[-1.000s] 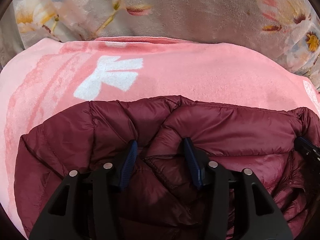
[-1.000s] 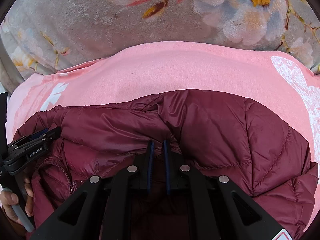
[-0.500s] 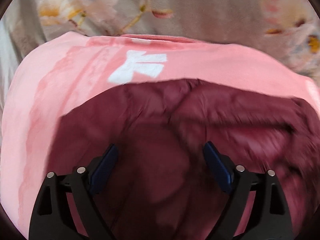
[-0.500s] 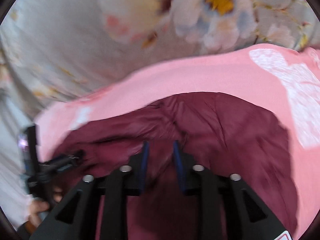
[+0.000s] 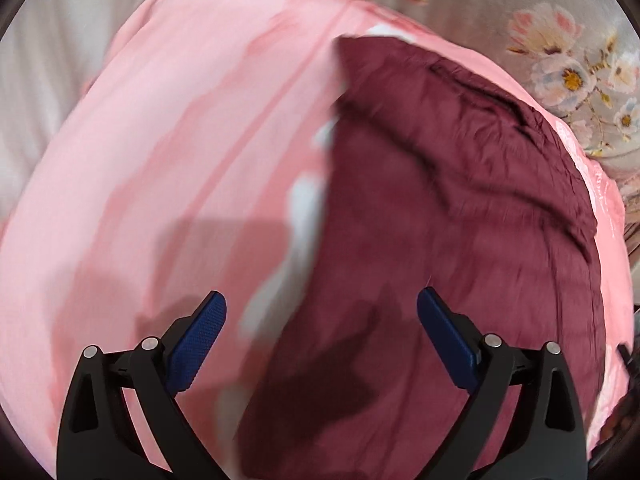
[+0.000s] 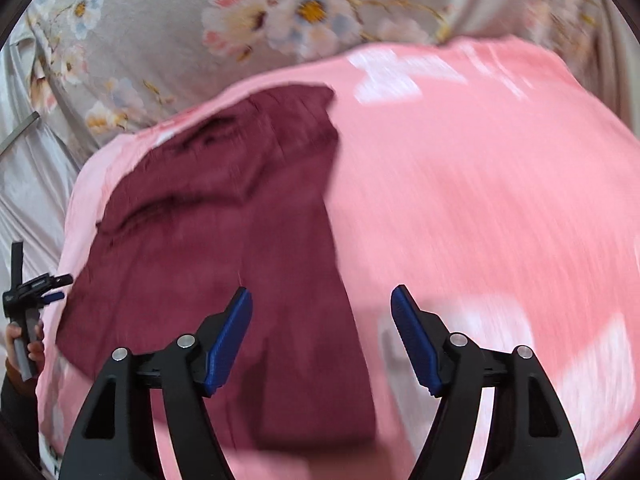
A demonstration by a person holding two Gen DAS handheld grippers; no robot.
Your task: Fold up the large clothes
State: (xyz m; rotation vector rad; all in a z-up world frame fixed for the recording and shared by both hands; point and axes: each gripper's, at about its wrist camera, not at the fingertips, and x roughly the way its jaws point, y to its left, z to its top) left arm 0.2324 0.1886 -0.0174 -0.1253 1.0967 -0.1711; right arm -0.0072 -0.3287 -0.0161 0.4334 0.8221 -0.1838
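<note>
A maroon puffer jacket (image 5: 460, 220) lies folded on a pink blanket (image 5: 180, 160). In the left wrist view its left edge runs beneath my left gripper (image 5: 322, 320), whose jaws are opening wide with nothing between the blue pads (image 5: 202, 340). In the right wrist view the jacket (image 6: 224, 248) fills the left half, and its right edge passes under my right gripper (image 6: 322, 318). That gripper's jaws are also opening and hold nothing. Both views are blurred by motion.
The pink blanket (image 6: 480, 200) carries white prints and lies on a grey floral bedspread (image 6: 180, 32). A pale sheet (image 5: 48, 60) shows at the far left. A hand (image 6: 24, 344) holding the other gripper's handle appears at the left edge of the right wrist view.
Both grippers have let go of the jacket's far edge and opened. The left one swung to the jacket's left side, the right one to its right side. The jacket lies flatter.
</note>
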